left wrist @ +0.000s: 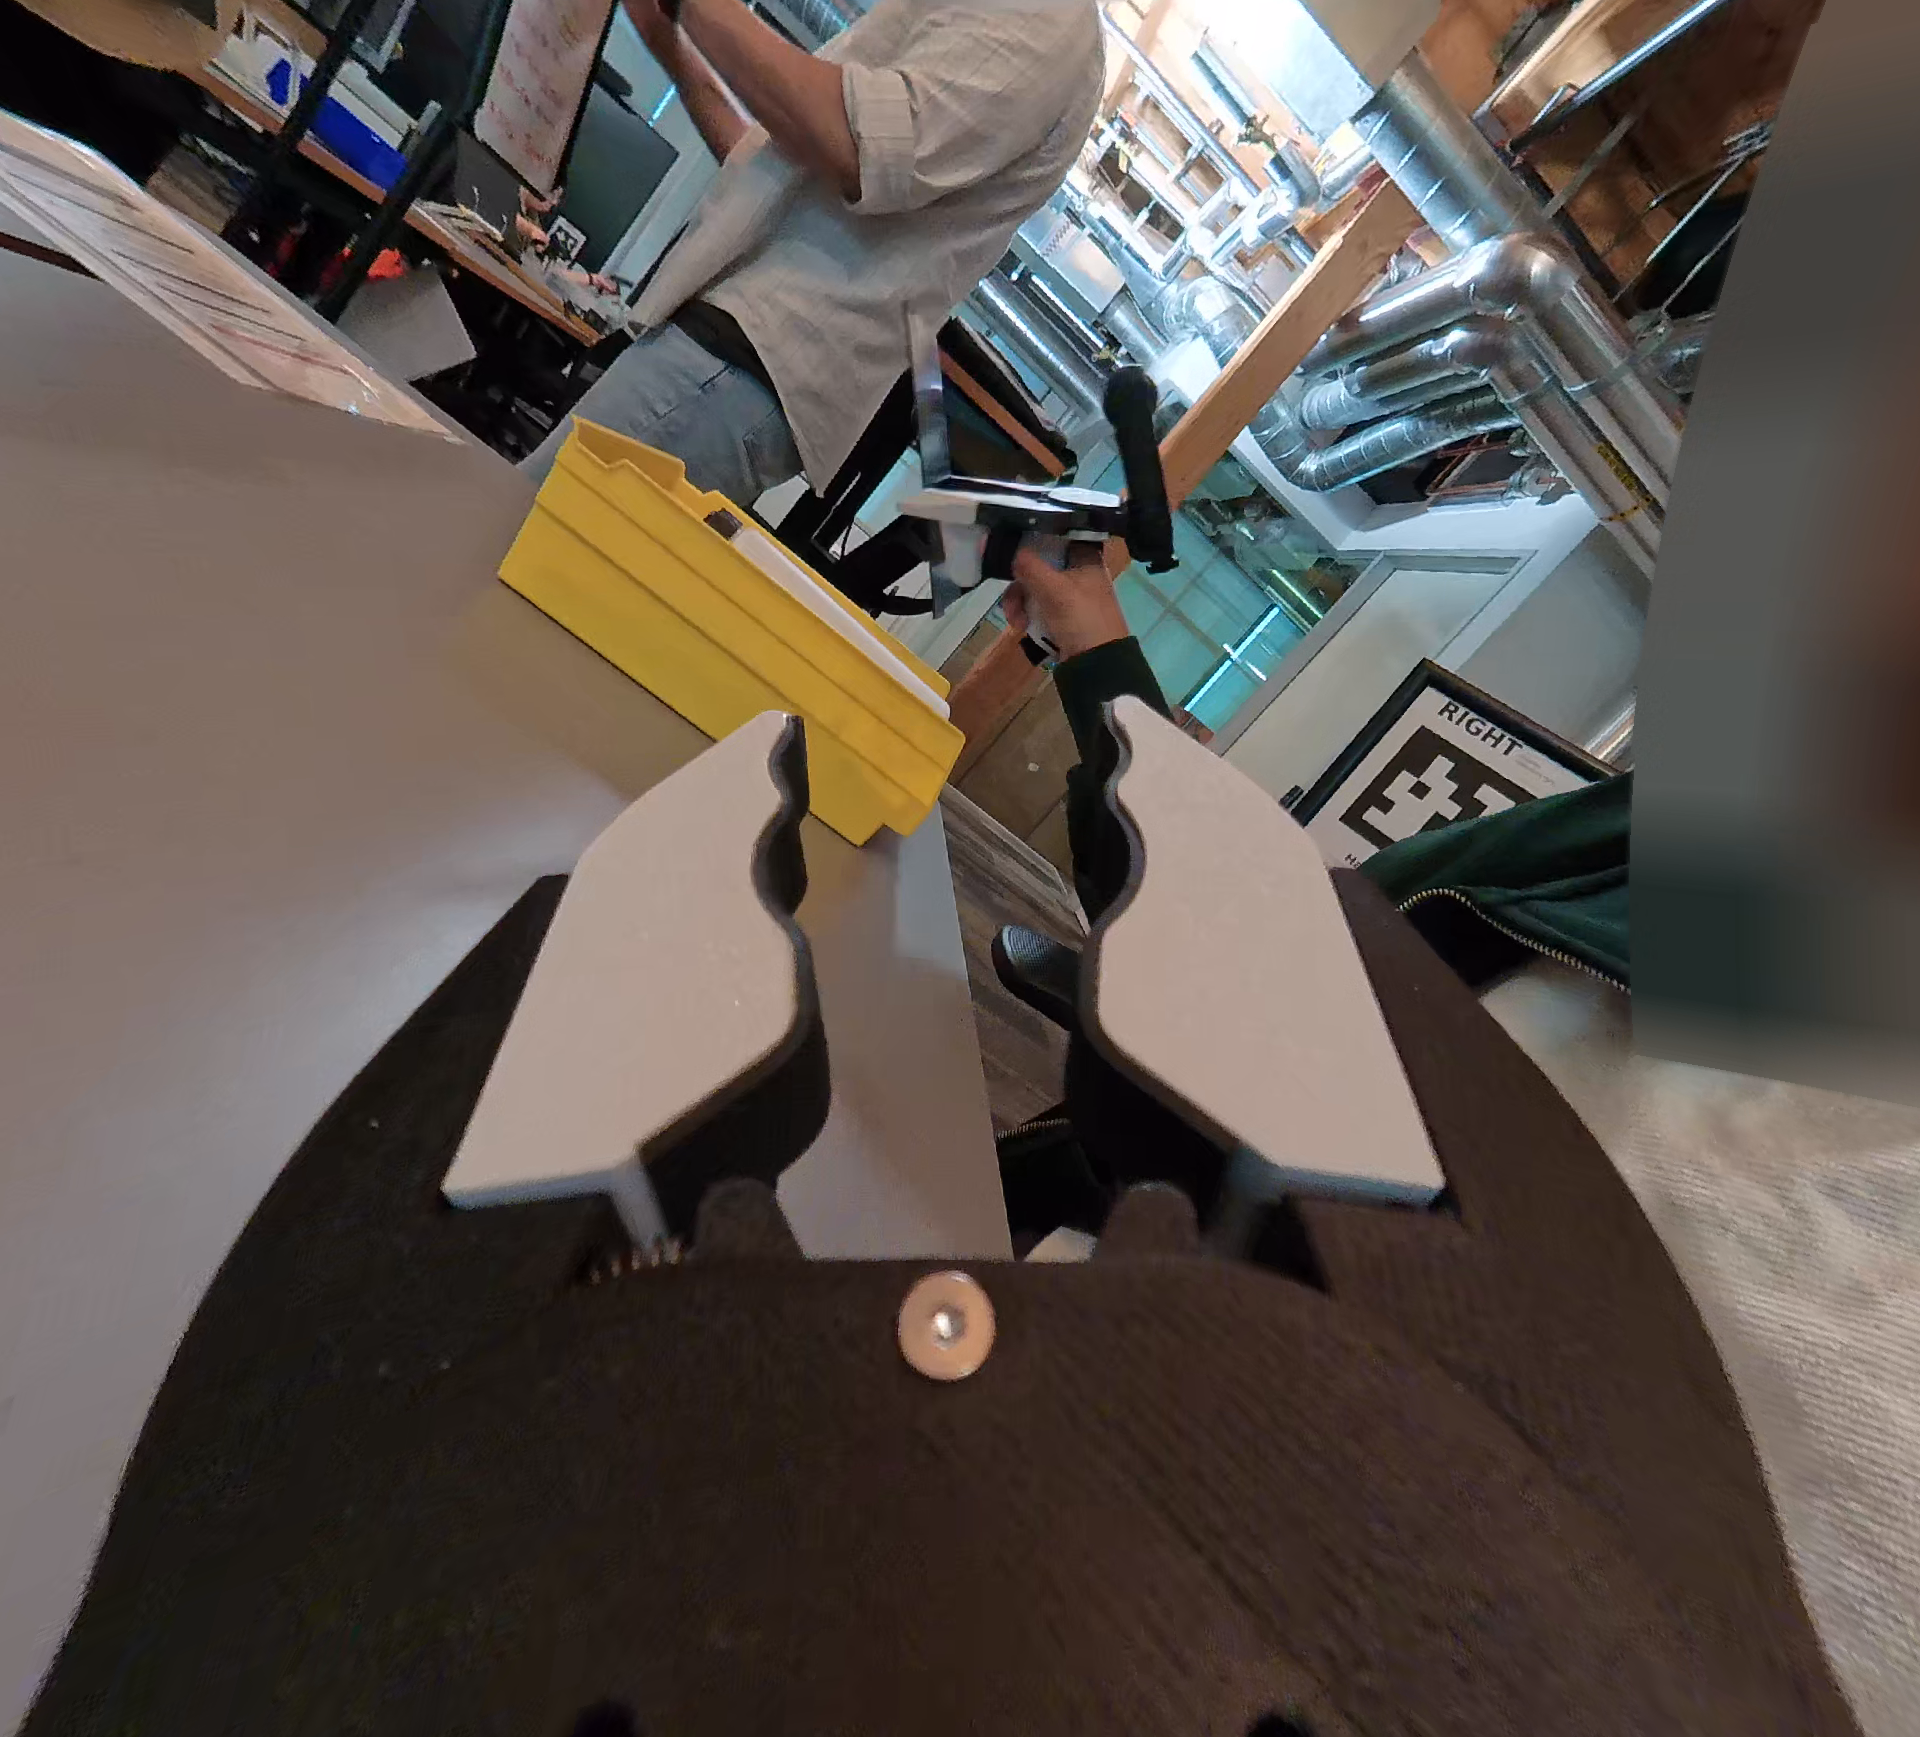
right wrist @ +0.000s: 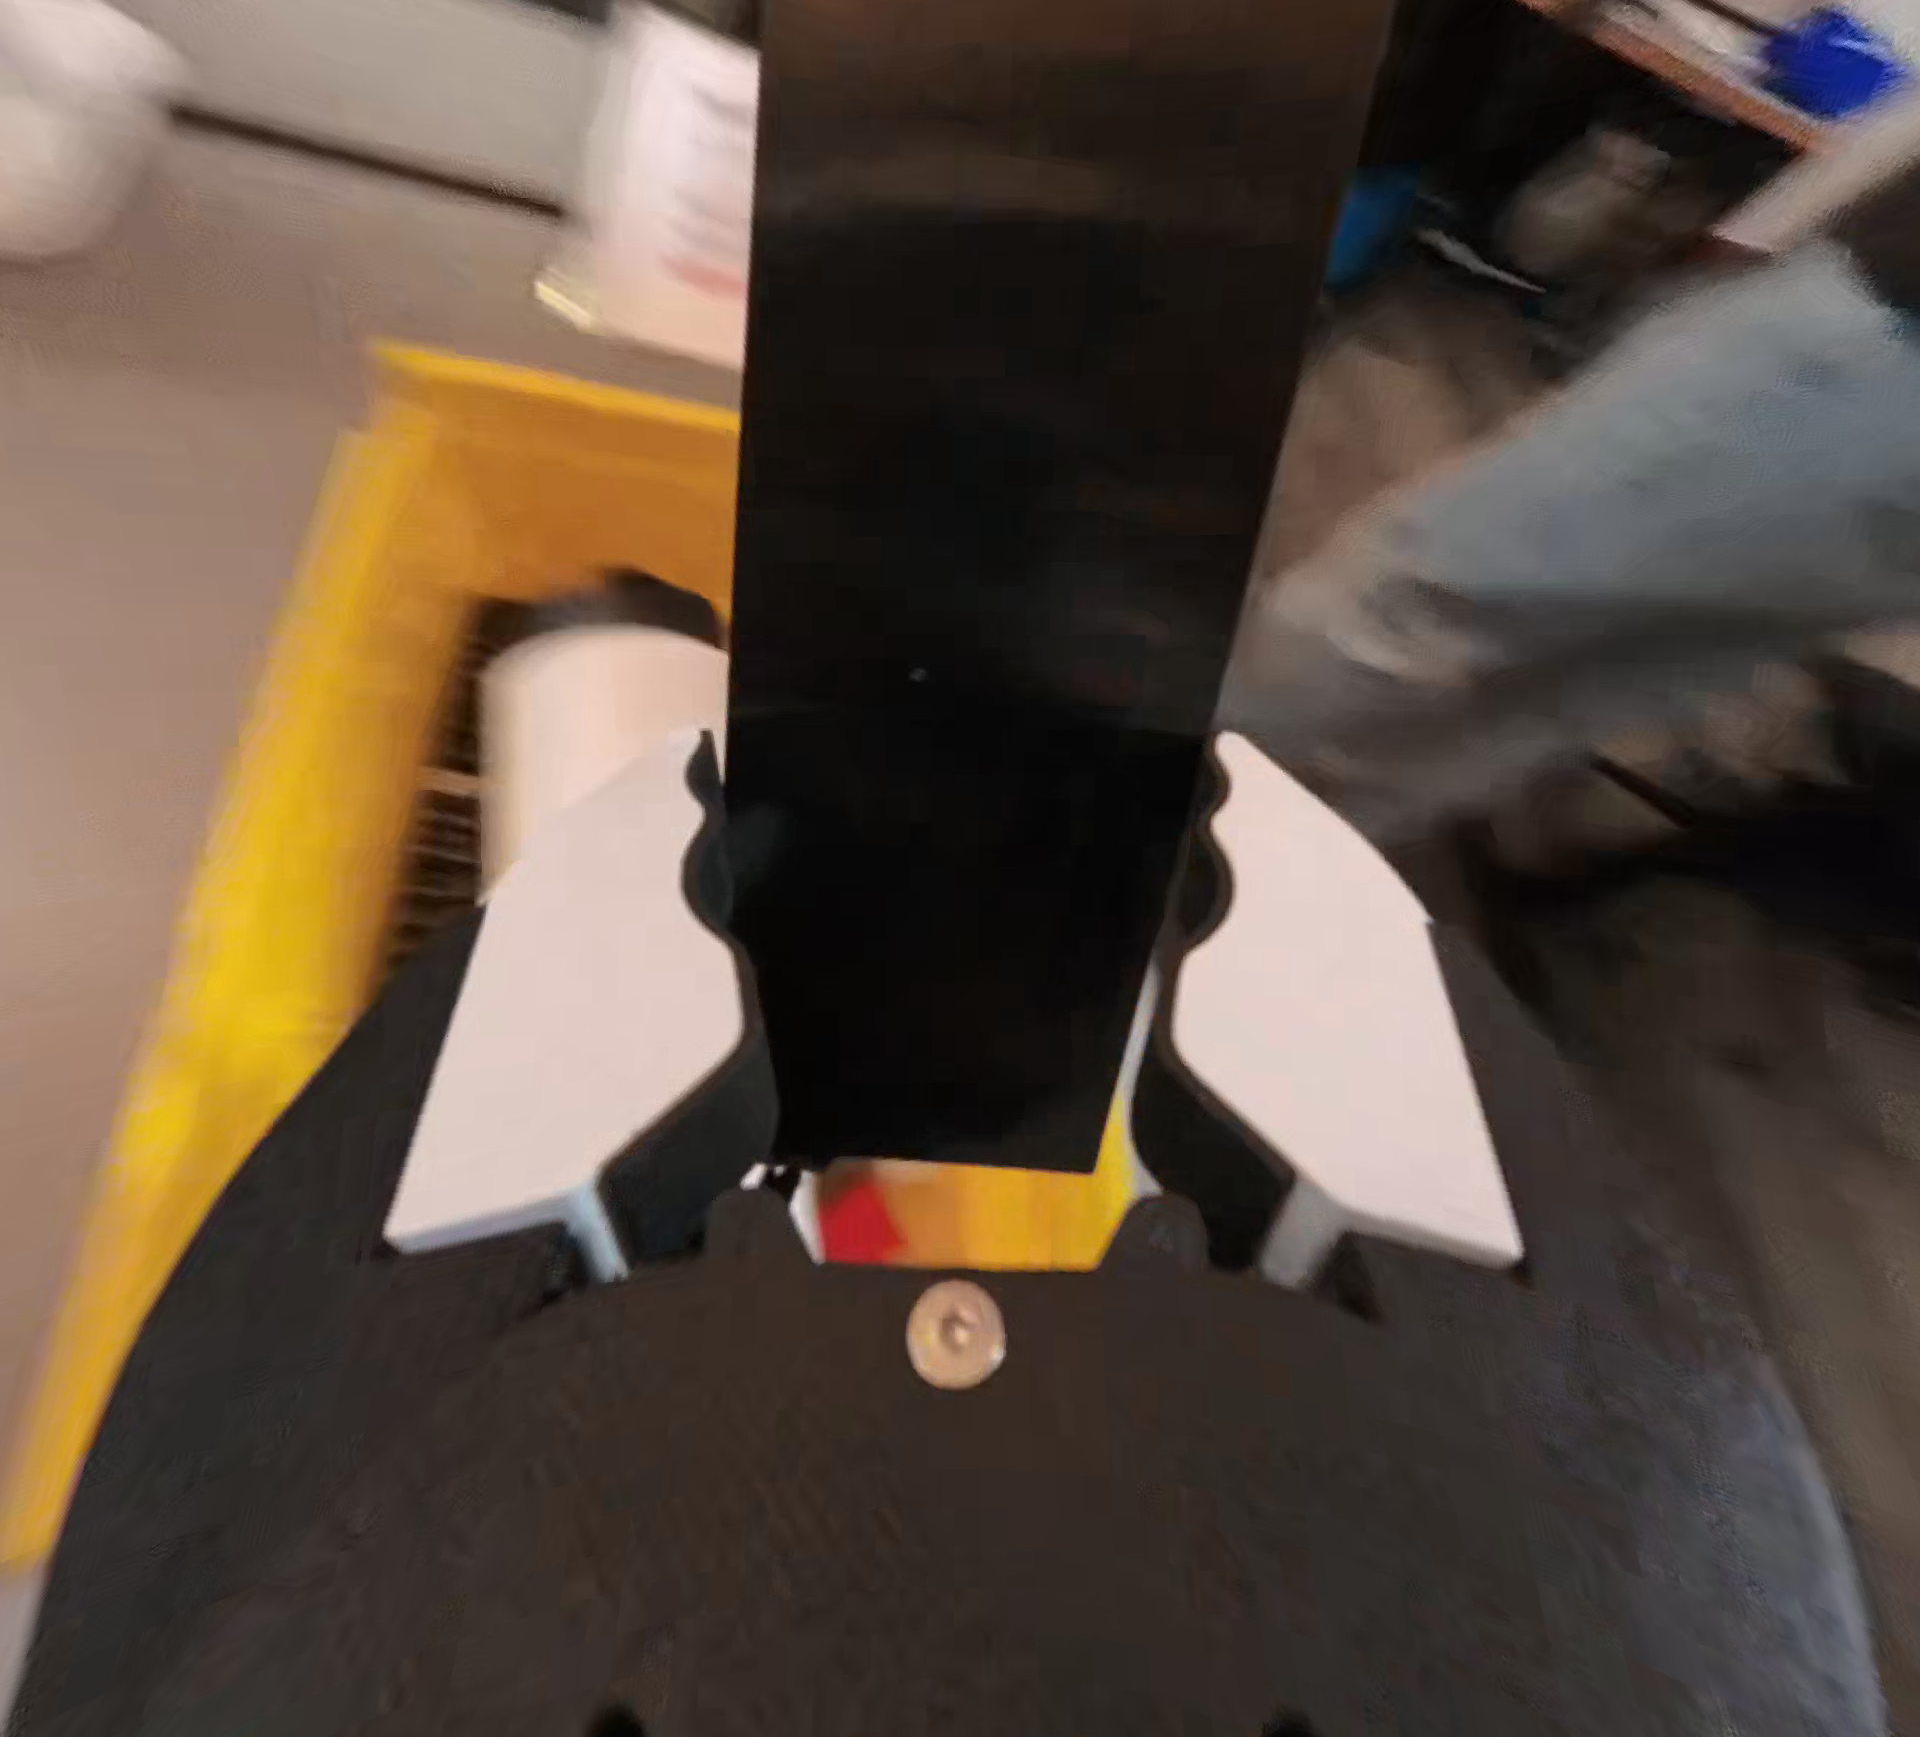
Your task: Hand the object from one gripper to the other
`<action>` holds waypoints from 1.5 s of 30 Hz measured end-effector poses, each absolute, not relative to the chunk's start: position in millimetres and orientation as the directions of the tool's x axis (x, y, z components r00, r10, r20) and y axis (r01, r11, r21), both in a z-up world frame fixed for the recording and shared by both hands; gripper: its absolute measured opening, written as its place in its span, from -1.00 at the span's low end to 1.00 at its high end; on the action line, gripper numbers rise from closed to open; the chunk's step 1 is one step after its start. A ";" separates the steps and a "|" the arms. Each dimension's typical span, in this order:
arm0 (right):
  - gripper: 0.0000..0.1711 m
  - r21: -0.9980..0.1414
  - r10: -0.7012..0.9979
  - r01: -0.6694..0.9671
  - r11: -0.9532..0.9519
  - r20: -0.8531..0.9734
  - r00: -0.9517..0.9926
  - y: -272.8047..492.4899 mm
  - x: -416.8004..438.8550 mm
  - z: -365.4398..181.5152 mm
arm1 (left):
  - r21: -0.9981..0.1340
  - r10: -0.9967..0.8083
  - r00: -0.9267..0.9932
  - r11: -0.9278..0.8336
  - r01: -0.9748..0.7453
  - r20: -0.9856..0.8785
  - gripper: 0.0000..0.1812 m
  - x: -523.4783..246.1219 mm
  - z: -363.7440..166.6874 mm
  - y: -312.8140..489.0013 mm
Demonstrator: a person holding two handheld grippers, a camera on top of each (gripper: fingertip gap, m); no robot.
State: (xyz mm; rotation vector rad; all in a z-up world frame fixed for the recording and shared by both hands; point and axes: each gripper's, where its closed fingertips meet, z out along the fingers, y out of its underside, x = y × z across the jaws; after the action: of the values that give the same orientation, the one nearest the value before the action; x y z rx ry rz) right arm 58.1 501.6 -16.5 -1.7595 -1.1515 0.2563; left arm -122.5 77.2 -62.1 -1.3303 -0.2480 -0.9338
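My right gripper [right wrist: 961, 752] is shut on a flat black rectangular panel [right wrist: 1018, 440] that sticks out forward between the fingers, above a yellow bin [right wrist: 468, 544]. The right wrist view is motion-blurred. In the left wrist view, my left gripper [left wrist: 951, 721] is open and empty, low over the table's near edge. The right gripper [left wrist: 1039, 508] shows farther off in that view, held by a hand, with the black panel [left wrist: 928, 430] seen edge-on. It sits above and beyond the yellow bin [left wrist: 727, 638], well apart from the left gripper.
The yellow bin holds a white object [right wrist: 592, 711] and stands at the edge of the grey table [left wrist: 260, 700]. A person in a light shirt [left wrist: 914, 160] stands behind the table. A framed black-and-white marker board [left wrist: 1455, 783] leans at the right.
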 end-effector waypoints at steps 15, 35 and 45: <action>0.14 -0.169 0.513 0.974 -0.150 0.829 0.223 537.7 99.5 -95.1 | -0.707 -0.427 0.614 -0.093 0.701 0.664 -0.43 -121.7 -70.6 78.9; -0.13 -0.838 0.914 0.400 0.370 0.405 0.002 307.0 -64.3 -6.5 | -0.754 -0.396 0.657 -0.175 0.633 0.642 -0.43 -111.1 -90.6 86.1; -0.63 -0.901 0.834 0.364 0.236 -0.004 -0.551 102.8 -111.4 -142.2 | -0.838 -0.266 0.796 -0.115 0.534 0.544 -0.34 -126.1 -93.1 75.4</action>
State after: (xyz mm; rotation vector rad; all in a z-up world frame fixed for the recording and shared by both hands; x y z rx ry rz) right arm -111.4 102.8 -142.2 -1.0943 -2.0279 1.2780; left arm -126.1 75.4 -93.1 -1.5450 -0.2227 -0.6883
